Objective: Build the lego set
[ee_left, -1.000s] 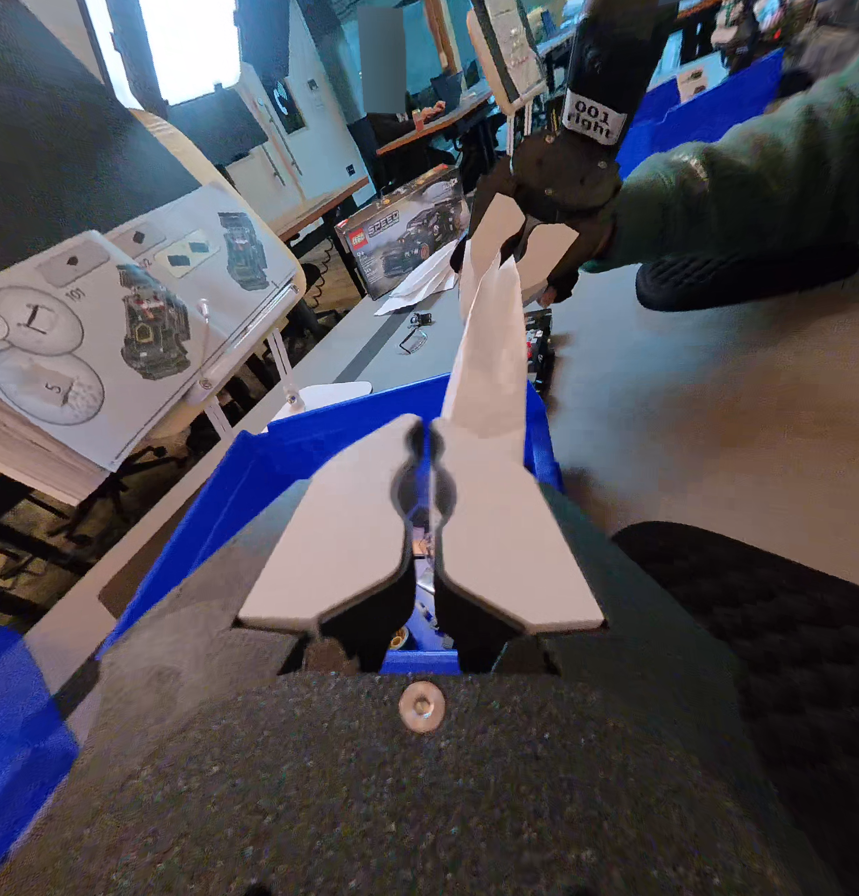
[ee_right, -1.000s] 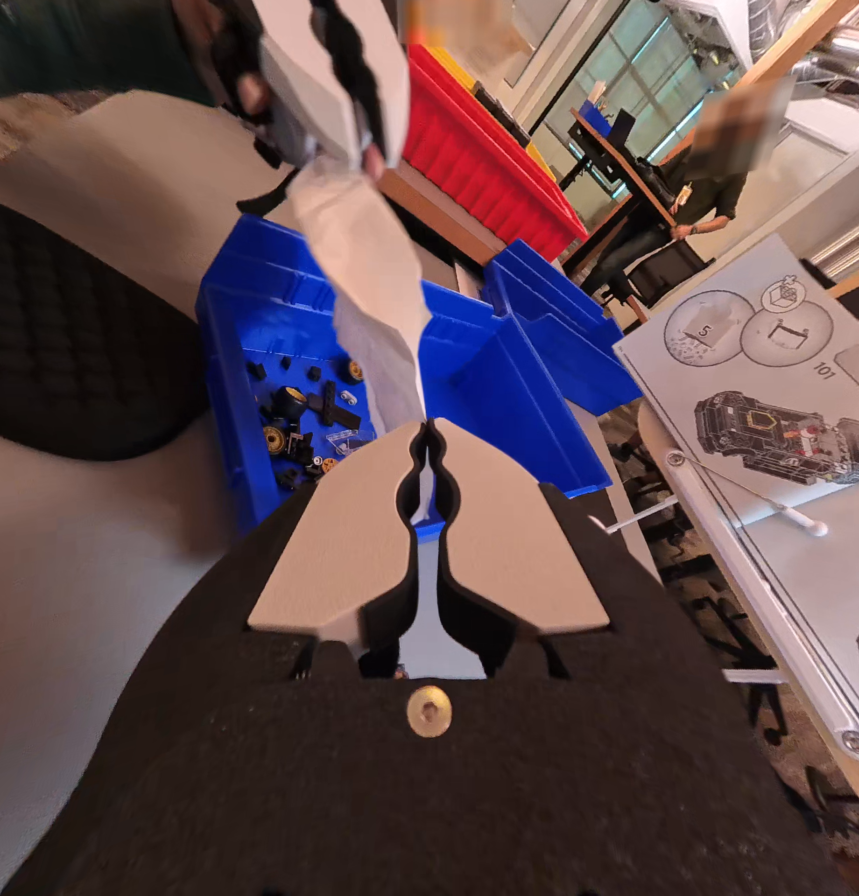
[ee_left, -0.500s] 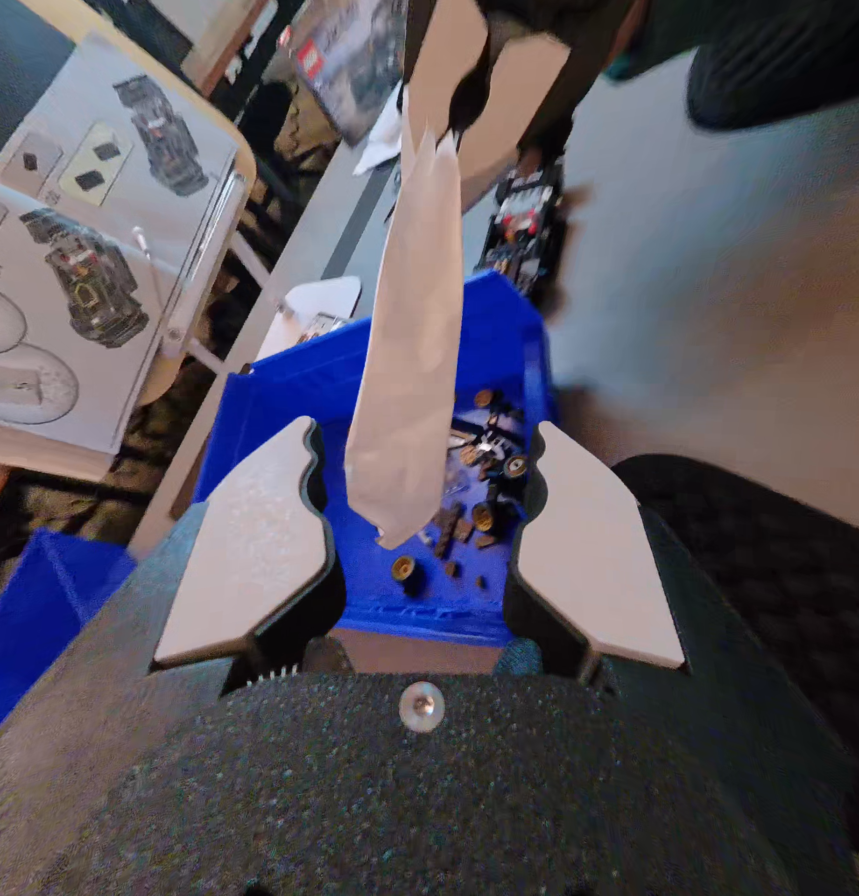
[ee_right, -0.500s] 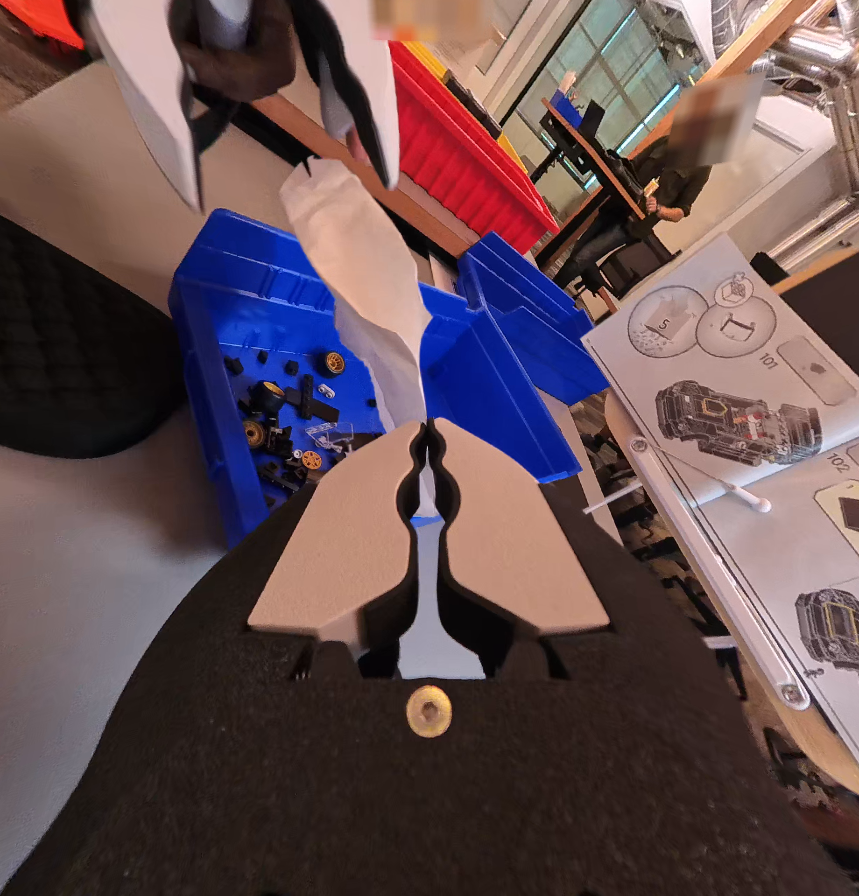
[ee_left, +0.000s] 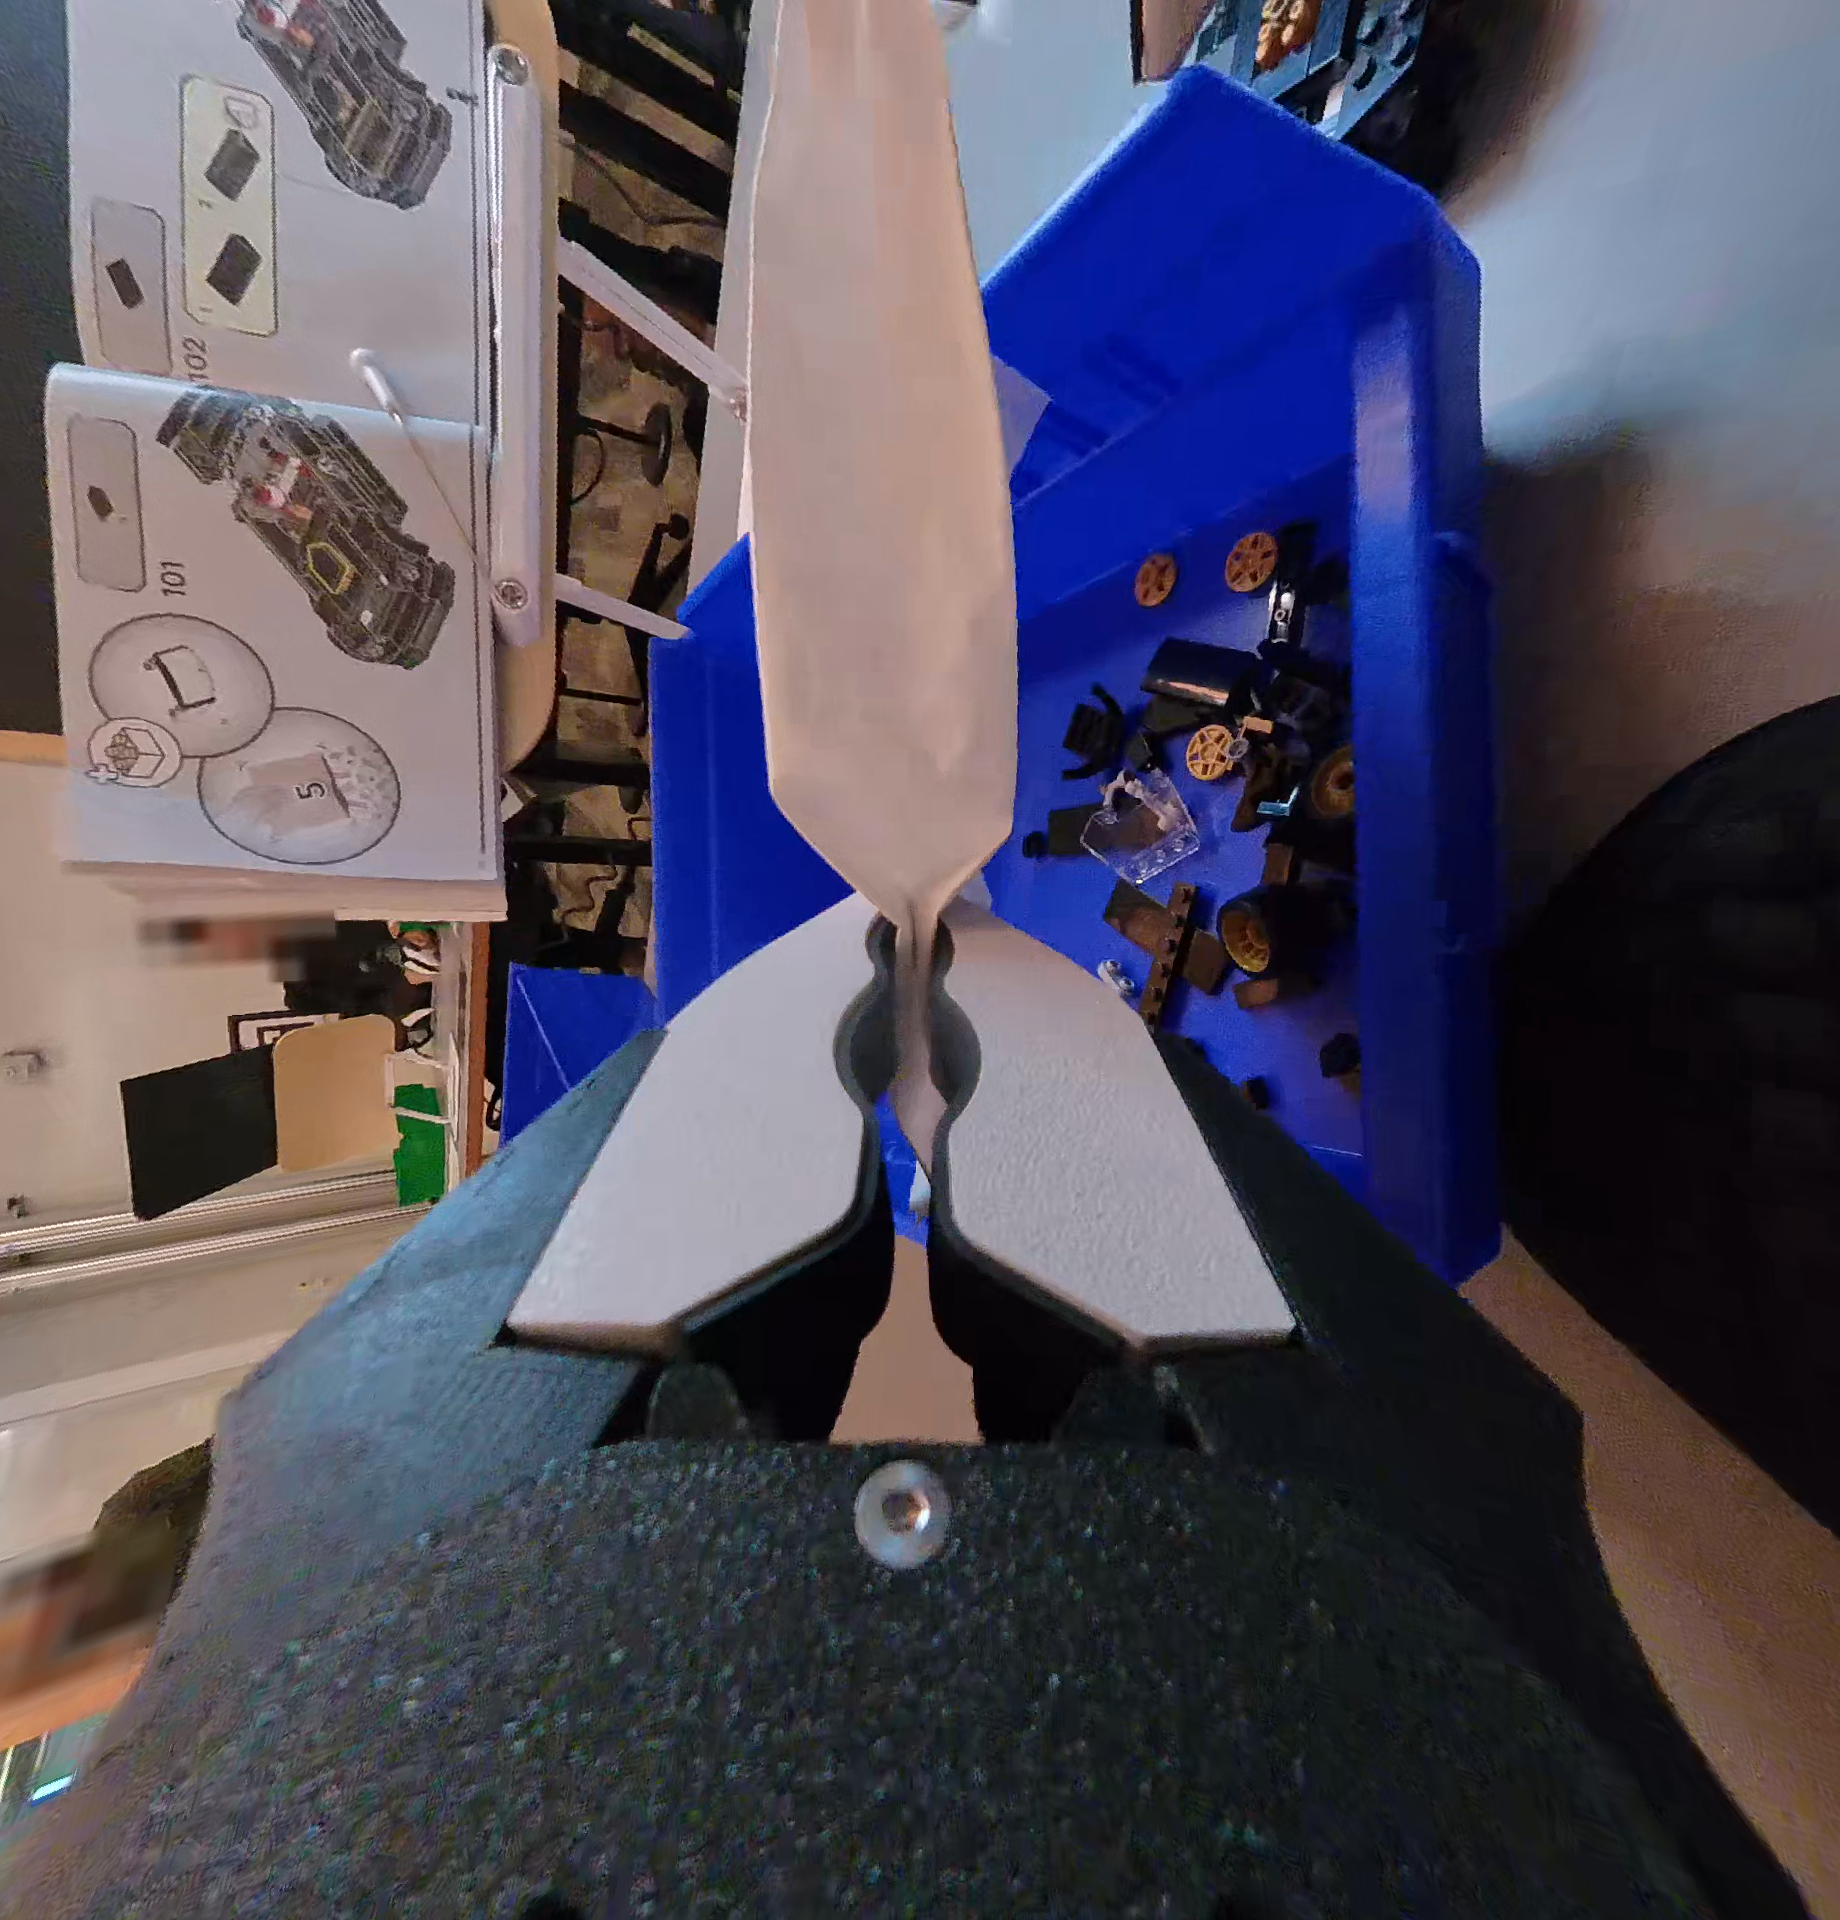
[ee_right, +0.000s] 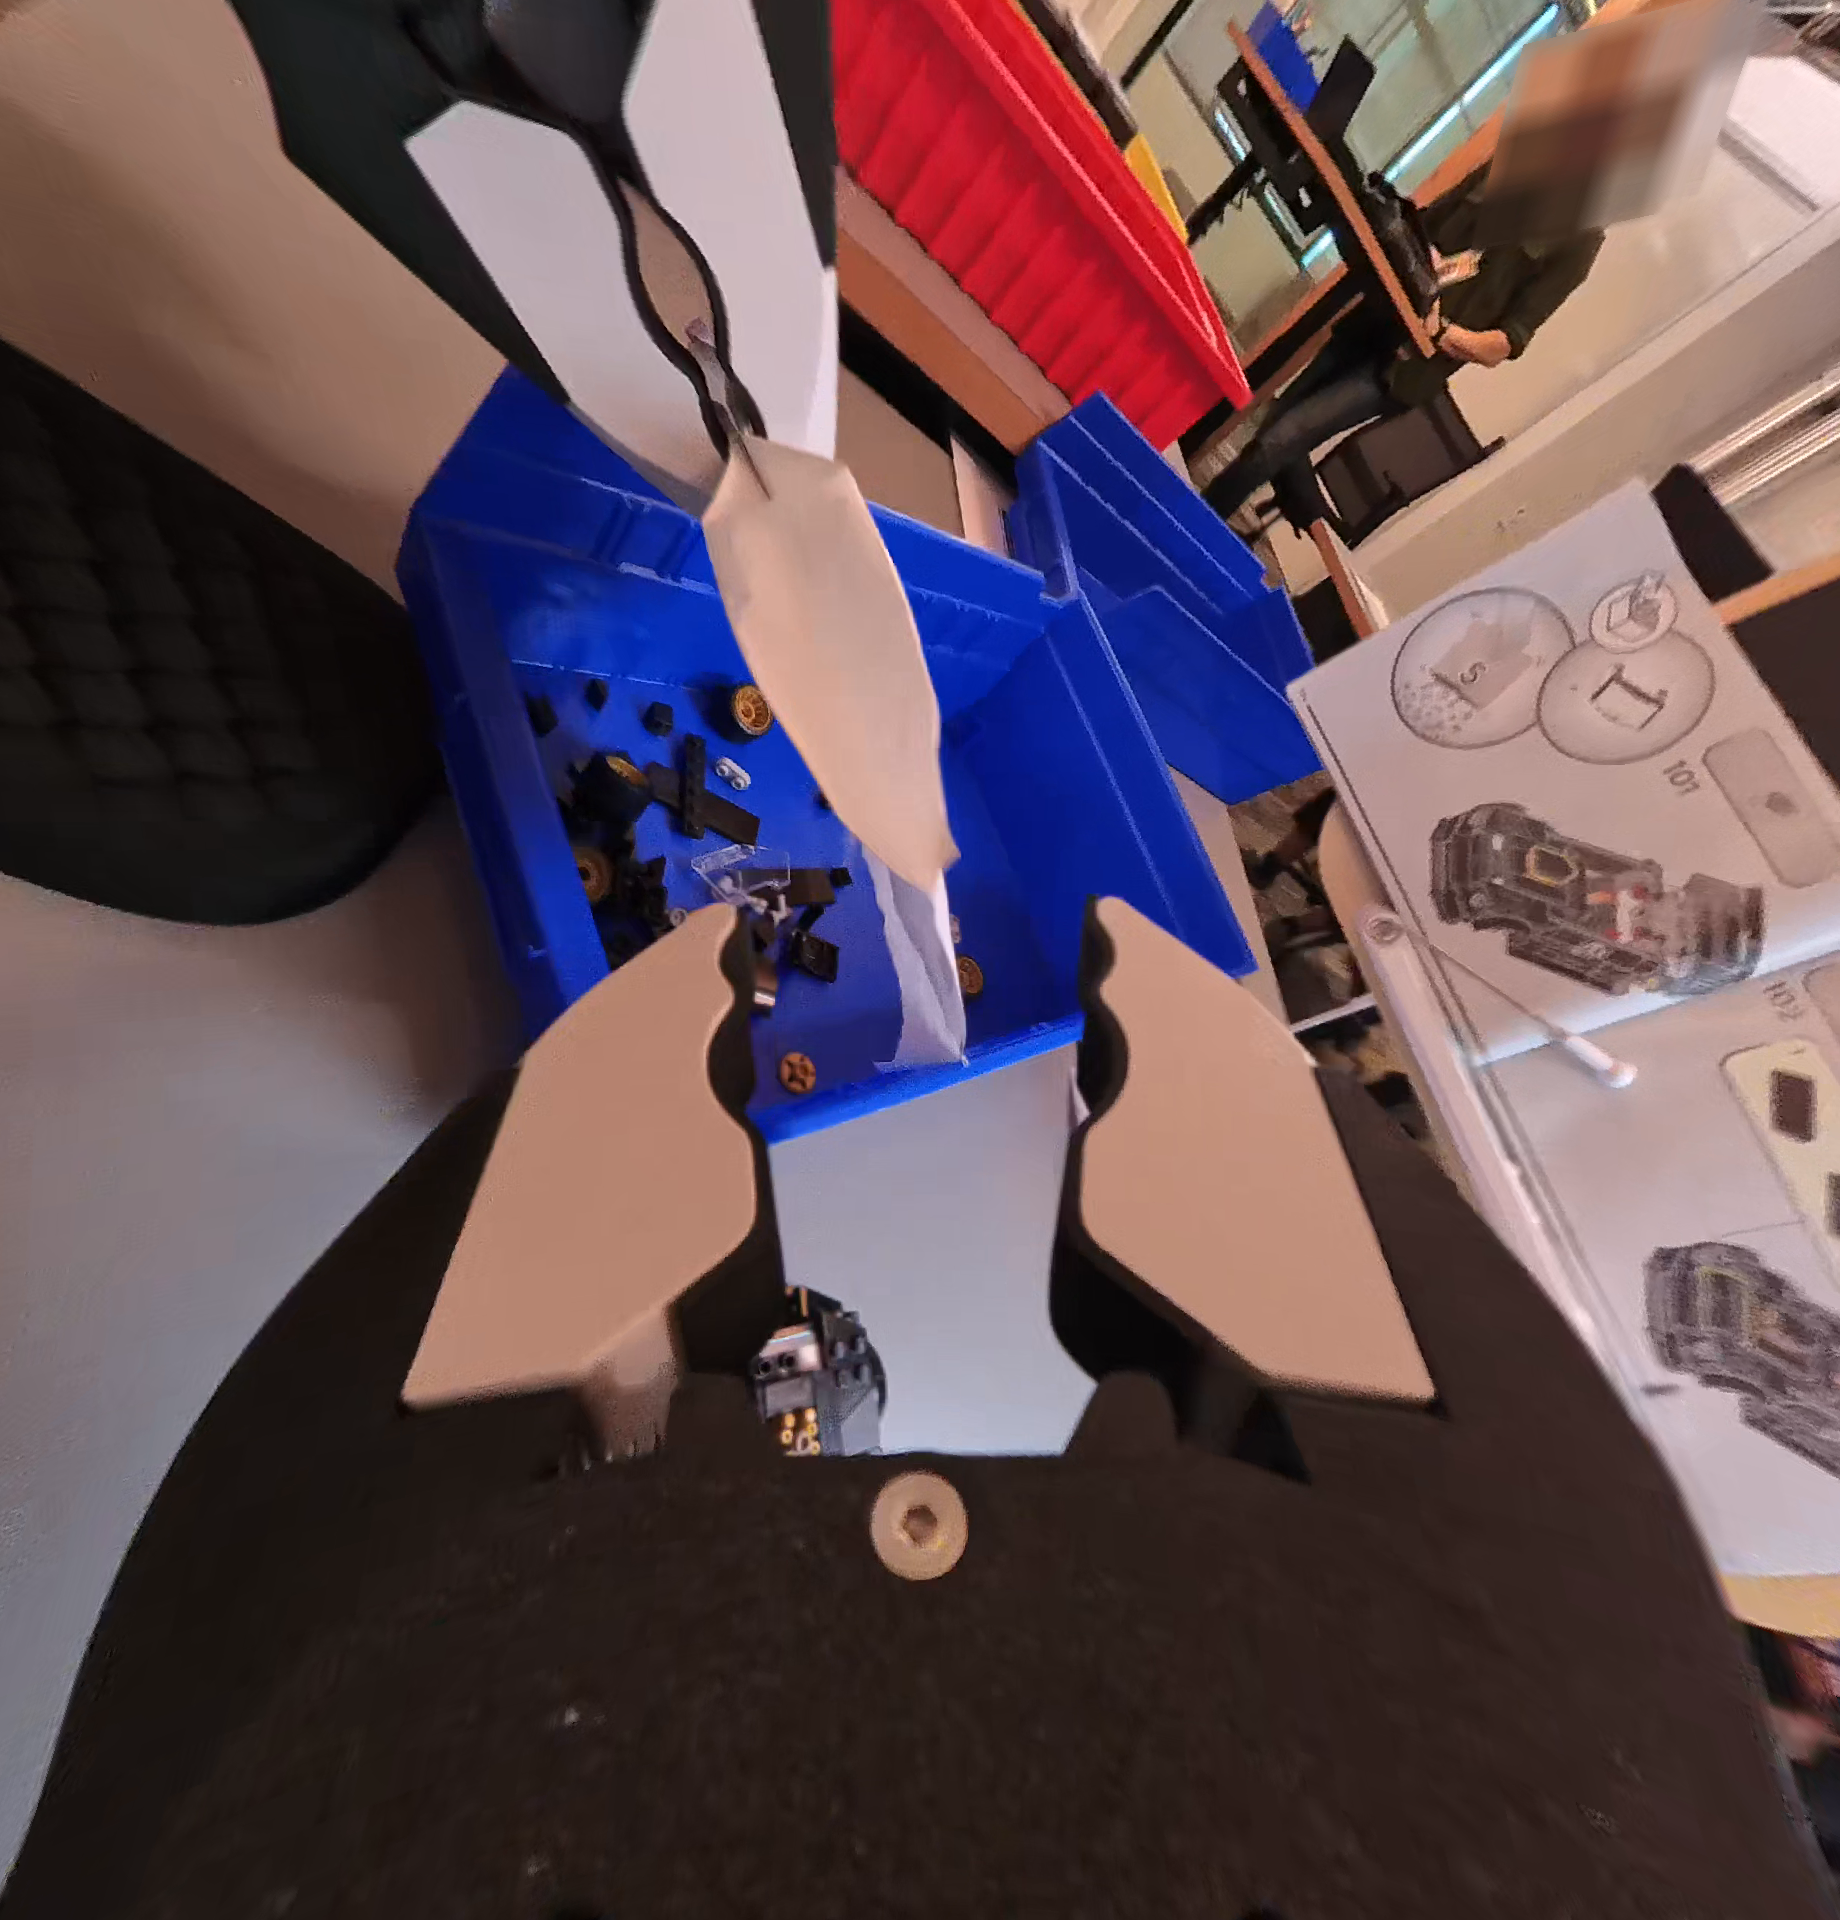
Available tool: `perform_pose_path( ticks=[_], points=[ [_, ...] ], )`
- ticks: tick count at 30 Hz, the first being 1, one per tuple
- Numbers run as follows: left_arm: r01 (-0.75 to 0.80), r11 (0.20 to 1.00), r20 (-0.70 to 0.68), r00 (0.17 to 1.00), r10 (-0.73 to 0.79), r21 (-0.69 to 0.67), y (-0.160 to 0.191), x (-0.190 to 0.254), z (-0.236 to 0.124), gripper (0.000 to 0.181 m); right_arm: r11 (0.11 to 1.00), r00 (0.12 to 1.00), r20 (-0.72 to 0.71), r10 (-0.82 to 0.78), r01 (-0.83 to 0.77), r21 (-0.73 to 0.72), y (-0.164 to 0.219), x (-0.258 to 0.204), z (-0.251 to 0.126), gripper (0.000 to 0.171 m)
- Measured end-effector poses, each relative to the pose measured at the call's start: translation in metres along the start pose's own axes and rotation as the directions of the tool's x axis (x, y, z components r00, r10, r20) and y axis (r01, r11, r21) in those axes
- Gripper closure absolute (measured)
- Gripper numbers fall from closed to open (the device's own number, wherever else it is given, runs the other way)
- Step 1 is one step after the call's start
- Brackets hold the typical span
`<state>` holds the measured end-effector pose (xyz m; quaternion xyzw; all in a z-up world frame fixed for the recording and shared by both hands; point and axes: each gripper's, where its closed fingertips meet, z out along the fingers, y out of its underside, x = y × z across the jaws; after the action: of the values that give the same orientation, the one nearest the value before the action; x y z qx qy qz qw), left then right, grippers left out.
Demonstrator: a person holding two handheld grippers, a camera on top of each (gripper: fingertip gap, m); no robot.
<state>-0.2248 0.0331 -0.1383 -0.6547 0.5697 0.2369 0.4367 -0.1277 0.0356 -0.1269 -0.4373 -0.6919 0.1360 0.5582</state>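
Nearest in the left wrist view, the left gripper (ee_left: 911,935) has its jaws pressed together on one end of a white paper bag (ee_left: 874,499), which stretches away from them above the blue bin (ee_left: 1415,644). In the right wrist view, the right gripper (ee_right: 911,935) has its jaws spread wide with nothing between them, poised just in front of the blue bin's near wall. Close under this gripper, on the grey tabletop (ee_right: 926,1247), part of a dark built lego car (ee_right: 817,1392) shows. Inside the blue bin lie loose lego pieces (ee_left: 1238,790): black parts, gold wheel hubs and a clear windscreen piece. The bag hangs slanted over the bin, its lower end dipping inside. Beside the bin, off the tabletop's edge, an open instruction booklet (ee_right: 1622,883) rests on a stand. Beyond the bin sit a second blue bin (ee_right: 1155,582) and, farther off, a red bin (ee_right: 1020,197).
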Motion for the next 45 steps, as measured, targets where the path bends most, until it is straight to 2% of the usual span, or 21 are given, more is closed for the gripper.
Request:
perform_pose_path(
  ticks=[4,6,7,10,11,14,19,23,25,26,28,31,34,38,40,42,43,44,45],
  points=[
    [-0.047,0.998,0.004,0.999,0.047,-0.045,-0.008,0.001,0.000,0.179,0.973,0.983,0.000,-0.186,0.184,-0.137,-0.010,-0.015,0.015,0.098],
    [-0.074,0.995,0.010,0.997,0.075,-0.068,-0.014,0.001,-0.001,0.180,0.944,0.964,-0.005,-0.266,0.260,-0.204,-0.009,-0.017,0.027,0.103],
    [-0.088,0.993,0.012,0.996,0.089,-0.075,-0.014,0.001,-0.002,0.180,0.926,0.948,-0.025,-0.319,0.306,-0.221,-0.009,-0.015,0.031,0.114],
    [-0.069,0.997,0.014,0.997,0.069,-0.043,-0.014,0.003,-0.011,0.179,0.925,0.925,-0.084,-0.370,0.358,-0.126,-0.023,-0.010,0.030,0.166],
    [-0.050,0.998,0.021,0.998,0.051,-0.023,-0.014,0.002,-0.018,0.179,0.933,0.929,-0.093,-0.357,0.350,-0.090,-0.027,-0.010,0.026,0.170],
    [0.041,0.994,0.015,0.999,-0.043,0.097,-0.020,-0.002,-0.036,0.179,0.945,0.939,-0.122,-0.322,0.326,0.017,-0.037,-0.009,0.016,0.170],
    [0.012,0.982,0.096,0.995,-0.031,0.187,-0.029,-0.003,-0.049,0.179,0.905,0.892,-0.205,-0.402,0.422,0.059,-0.048,-0.003,0.003,0.170],
    [-0.019,0.959,0.166,0.986,-0.029,0.281,-0.040,-0.002,-0.060,0.179,0.818,0.780,-0.336,-0.528,0.574,0.047,-0.056,-0.008,-0.012,0.170],
    [0.020,0.930,0.146,0.986,-0.079,0.368,-0.050,0.002,-0.068,0.179,0.804,0.765,-0.358,-0.536,0.592,0.061,-0.058,-0.013,-0.021,0.170],
    [-0.018,0.924,0.186,0.981,-0.057,0.382,-0.054,0.002,-0.072,0.179,0.795,0.754,-0.369,-0.543,0.603,0.063,-0.061,-0.015,-0.026,0.170],
    [-0.169,0.921,0.303,0.951,0.059,0.351,-0.061,0.004,-0.078,0.179,0.790,0.746,-0.379,-0.548,0.610,0.057,-0.063,-0.018,-0.035,0.170],
    [-0.295,0.904,0.380,0.910,0.168,0.308,-0.073,0.010,-0.080,0.179,0.797,0.752,-0.377,-0.540,0.602,0.059,-0.060,-0.025,-0.046,0.170],
    [-0.321,0.915,0.340,0.912,0.230,0.243,-0.077,0.018,-0.070,0.180,0.828,0.780,-0.328,-0.533,0.560,-0.014,-0.044,-0.026,-0.048,0.169],
    [-0.336,0.926,0.282,0.917,0.281,0.172,-0.086,0.021,-0.055,0.180,0.883,0.861,-0.200,-0.468,0.445,-0.151,-0.033,-0.030,-0.045,0.137],
    [-0.356,0.924,0.257,0.914,0.313,0.139,-0.094,0.023,-0.046,0.180,0.868,0.851,-0.186,-0.491,0.459,-0.192,-0.041,-0.031,-0.043,0.134],
    [-0.368,0.920,0.250,0.911,0.328,0.134,-0.107,0.023,-0.039,0.179,0.856,0.850,-0.162,-0.502,0.462,-0.231,-0.045,-0.032,-0.037,0.138],
    [-0.366,0.920,0.249,0.912,0.325,0.139,-0.113,0.023,-0.038,0.179,0.851,0.848,-0.159,-0.506,0.461,-0.253,-0.044,-0.030,-0.034,0.146],
    [-0.375,0.916,0.259,0.908,0.331,0.142,-0.118,0.021,-0.039,0.180,0.846,0.838,-0.173,-0.517,0.469,-0.255,-0.044,-0.027,-0.032,0.164],
    [-0.371,0.920,0.264,0.907,0.329,0.126,-0.118,0.016,-0.038,0.180,0.847,0.828,-0.209,-0.520,0.470,-0.248,-0.045,-0.022,-0.033,0.167]
  ],
)
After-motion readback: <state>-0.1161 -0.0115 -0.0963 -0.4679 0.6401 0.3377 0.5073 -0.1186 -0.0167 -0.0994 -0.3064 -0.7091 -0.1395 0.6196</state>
